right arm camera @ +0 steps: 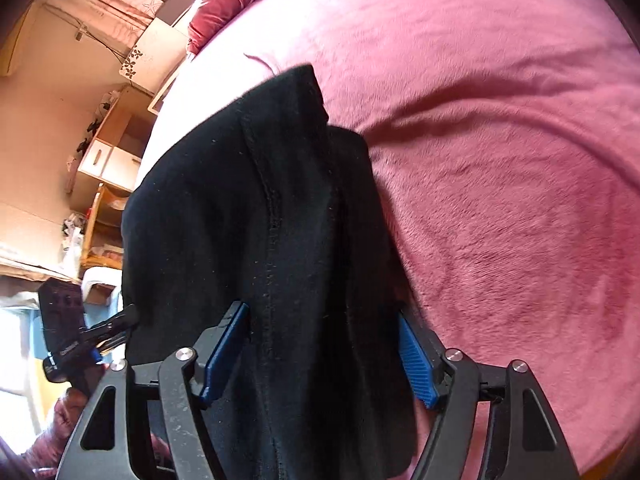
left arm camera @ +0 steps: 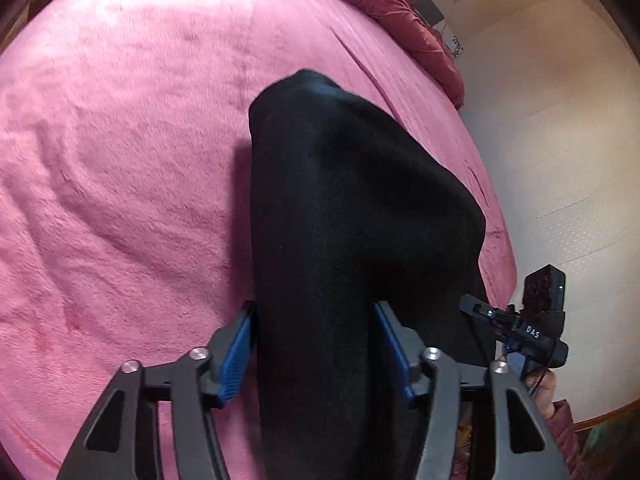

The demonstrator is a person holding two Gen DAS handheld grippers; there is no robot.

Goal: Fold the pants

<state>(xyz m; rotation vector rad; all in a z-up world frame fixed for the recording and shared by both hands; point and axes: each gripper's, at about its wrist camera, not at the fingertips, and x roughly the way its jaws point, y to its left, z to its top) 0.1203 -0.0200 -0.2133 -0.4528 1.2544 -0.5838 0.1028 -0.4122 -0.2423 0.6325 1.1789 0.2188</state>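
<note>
The black pants (left arm camera: 344,216) hang lifted above the pink blanket (left arm camera: 120,160). My left gripper (left arm camera: 316,344) has its blue pads (left arm camera: 236,356) on both sides of a bunch of the black fabric and is shut on it. My right gripper (right arm camera: 320,352) is likewise shut on the pants (right arm camera: 256,216), with a stitched seam running down between its blue pads (right arm camera: 416,360). Each gripper shows in the other's view: the right one at the left view's right edge (left arm camera: 532,328), the left one at the right view's left edge (right arm camera: 76,332).
The pink blanket (right arm camera: 500,160) covers the bed. A dark red pillow or quilt (left arm camera: 404,8) lies at the bed's far end. A pale wall (left arm camera: 552,128) is beside the bed. A wooden shelf unit (right arm camera: 108,168) with clutter stands off the bed's side.
</note>
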